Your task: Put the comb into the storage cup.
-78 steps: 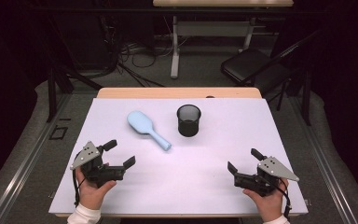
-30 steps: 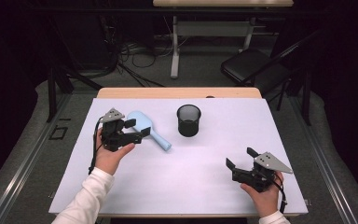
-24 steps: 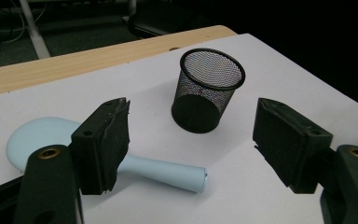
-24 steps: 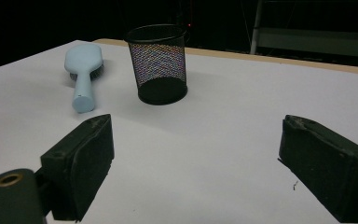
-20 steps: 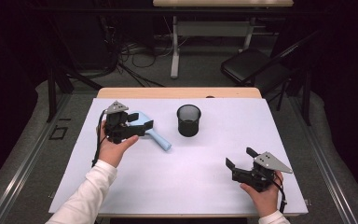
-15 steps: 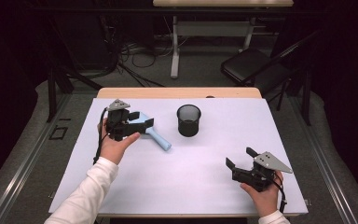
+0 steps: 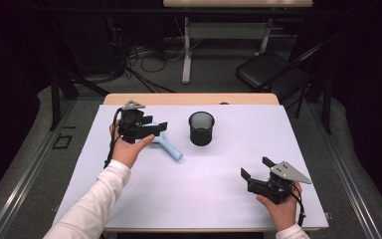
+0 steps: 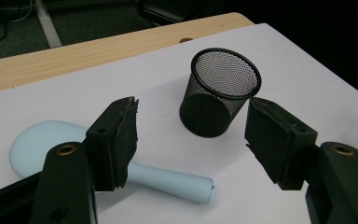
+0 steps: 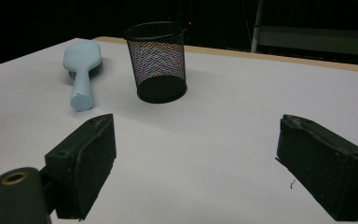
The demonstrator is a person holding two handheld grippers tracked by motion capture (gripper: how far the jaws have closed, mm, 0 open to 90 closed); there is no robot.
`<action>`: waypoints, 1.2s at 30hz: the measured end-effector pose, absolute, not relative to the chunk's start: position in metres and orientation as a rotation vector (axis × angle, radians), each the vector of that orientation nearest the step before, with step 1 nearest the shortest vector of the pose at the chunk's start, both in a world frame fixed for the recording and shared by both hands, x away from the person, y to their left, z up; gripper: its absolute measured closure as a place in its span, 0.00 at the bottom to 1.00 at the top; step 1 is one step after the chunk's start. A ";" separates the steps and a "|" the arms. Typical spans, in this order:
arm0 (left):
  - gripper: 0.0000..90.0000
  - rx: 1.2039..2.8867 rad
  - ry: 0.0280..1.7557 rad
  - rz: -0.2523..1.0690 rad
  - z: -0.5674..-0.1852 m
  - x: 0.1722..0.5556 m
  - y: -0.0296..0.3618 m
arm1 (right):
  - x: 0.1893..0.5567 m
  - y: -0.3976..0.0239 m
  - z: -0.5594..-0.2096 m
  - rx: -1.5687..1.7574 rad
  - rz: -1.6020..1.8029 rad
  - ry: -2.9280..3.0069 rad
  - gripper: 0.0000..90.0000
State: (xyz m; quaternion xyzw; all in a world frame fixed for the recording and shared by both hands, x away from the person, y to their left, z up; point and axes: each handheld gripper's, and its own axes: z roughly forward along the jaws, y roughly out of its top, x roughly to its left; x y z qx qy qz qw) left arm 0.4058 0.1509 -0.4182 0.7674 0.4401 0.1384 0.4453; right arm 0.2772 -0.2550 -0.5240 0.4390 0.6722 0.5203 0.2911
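A light blue hairbrush (image 7: 169, 149) lies on the white table, bristles down, handle pointing toward the near right. My left gripper (image 7: 155, 124) hovers open over the brush's head, and its jaws stand wide apart above the brush (image 8: 168, 179) in the left gripper view (image 8: 191, 140). A black mesh cup (image 7: 201, 128) stands upright and empty just right of the brush. My right gripper (image 7: 256, 168) rests open near the front right of the table, holding nothing. Its own view (image 9: 196, 163) looks past its jaws at the cup (image 9: 158, 60) and the brush (image 9: 81, 70).
The white sheet (image 7: 219, 194) covers most of the table, with a wooden strip (image 7: 189, 98) bare along the far edge. Beyond the table are a dark folding chair (image 7: 273, 69), cables on the floor and a table leg.
My left gripper has travelled from the front left of the table up to the hairbrush and now hangs over its head. The right gripper has barely moved.
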 end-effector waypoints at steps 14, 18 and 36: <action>0.54 1.883 1.176 0.329 -0.423 0.427 0.143 | 0.276 -0.254 -0.521 1.153 1.387 1.793 0.13; 0.59 1.873 1.200 0.338 -0.425 0.432 0.140 | 0.274 -0.254 -0.520 1.141 1.381 1.812 0.09; 0.92 1.925 1.284 0.336 -0.444 0.450 0.124 | 0.276 -0.254 -0.519 1.159 1.345 1.816 0.00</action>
